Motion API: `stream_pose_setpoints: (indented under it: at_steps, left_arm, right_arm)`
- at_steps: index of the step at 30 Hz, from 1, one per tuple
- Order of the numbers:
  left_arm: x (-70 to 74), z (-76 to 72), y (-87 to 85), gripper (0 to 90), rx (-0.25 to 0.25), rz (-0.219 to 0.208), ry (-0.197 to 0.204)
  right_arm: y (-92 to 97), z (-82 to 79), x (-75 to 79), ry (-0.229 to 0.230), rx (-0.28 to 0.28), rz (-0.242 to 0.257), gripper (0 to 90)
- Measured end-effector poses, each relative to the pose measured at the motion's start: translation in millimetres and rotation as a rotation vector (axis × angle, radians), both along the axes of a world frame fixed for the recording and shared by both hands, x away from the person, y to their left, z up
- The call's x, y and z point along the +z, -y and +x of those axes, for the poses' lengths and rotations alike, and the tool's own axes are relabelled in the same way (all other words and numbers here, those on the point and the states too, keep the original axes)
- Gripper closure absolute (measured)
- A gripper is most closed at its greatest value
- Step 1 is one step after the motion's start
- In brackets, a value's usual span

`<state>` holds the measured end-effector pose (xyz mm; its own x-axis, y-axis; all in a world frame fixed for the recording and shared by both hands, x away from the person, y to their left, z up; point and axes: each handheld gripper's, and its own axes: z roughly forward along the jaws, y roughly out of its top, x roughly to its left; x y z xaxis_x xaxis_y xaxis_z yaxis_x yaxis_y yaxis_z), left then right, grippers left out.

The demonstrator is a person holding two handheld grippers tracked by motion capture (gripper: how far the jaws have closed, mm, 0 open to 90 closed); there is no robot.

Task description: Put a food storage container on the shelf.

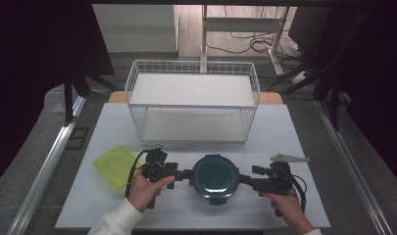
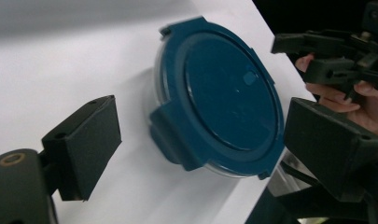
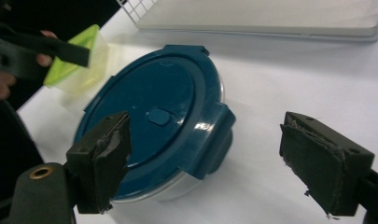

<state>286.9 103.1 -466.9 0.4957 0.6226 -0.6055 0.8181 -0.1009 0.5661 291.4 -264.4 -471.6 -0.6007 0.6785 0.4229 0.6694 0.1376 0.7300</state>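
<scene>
High view, near edge first: two hands hold two grippers level over the table (image 1: 284, 122), aimed at each other across one round container (image 1: 215, 178) with a dark blue lid. The left gripper (image 1: 188, 173) comes at the container from 9 o'clock, the right gripper (image 1: 242, 179) from 3 o'clock. The container sits at the near middle of the table, lid on.

Left gripper view shows its jaws standing wide apart with nothing between the pads; the container lies ahead of them, one lid latch (image 2: 170, 135) facing the camera. Right gripper view shows the same: jaws spread wide, holding nothing, the container (image 3: 154, 126) lying toward the left jaw and a latch (image 3: 212, 140) pointing into the gap.

At about 10 o'clock from the container lies one yellow-green box (image 1: 115, 164), just beside the left hand. Farther back, at 12 o'clock, stands one white wire basket (image 1: 193, 100) with two shelves.

Risks, as I judge them: the container is smooth and round, so a one-sided push would likely slide it across the table rather than grip it. Pads closing on the curved rim could slip off; a latch tab is the surer hold. If the two grippers close unevenly, the container may spin or tip. The left hand's cable could drag the yellow-green box.

Count: two grippers, one container, one box, one basket.
</scene>
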Motion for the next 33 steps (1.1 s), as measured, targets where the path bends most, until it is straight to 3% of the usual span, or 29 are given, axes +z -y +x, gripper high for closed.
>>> stream_pose_setpoints:
  at_steps: [8,12,14,25,33]
  left_arm:
    - [-14.9,2.8,11.4,8.9,-0.015,-0.042,-0.066]
    - [-16.0,2.8,12.6,8.6,-0.007,-0.052,-0.071]
    - [-19.0,2.9,13.4,8.5,-0.011,-0.090,-0.097]
    - [-30.1,1.1,22.8,8.4,-0.016,-0.064,-0.115]
    - [-37.1,3.5,23.1,8.5,-0.006,-0.083,-0.141]
  right_arm:
    - [-5.1,10.7,-6.0,-0.089,0.012,0.055,14.1]
    - [-7.7,15.2,-9.3,-0.127,0.019,0.073,13.1]
    - [-11.5,18.5,-12.6,-0.155,0.022,0.081,12.4]
    - [-23.2,24.6,-22.9,-0.218,0.035,0.063,11.0]
    - [-29.3,24.6,-29.0,-0.252,0.053,0.049,9.9]
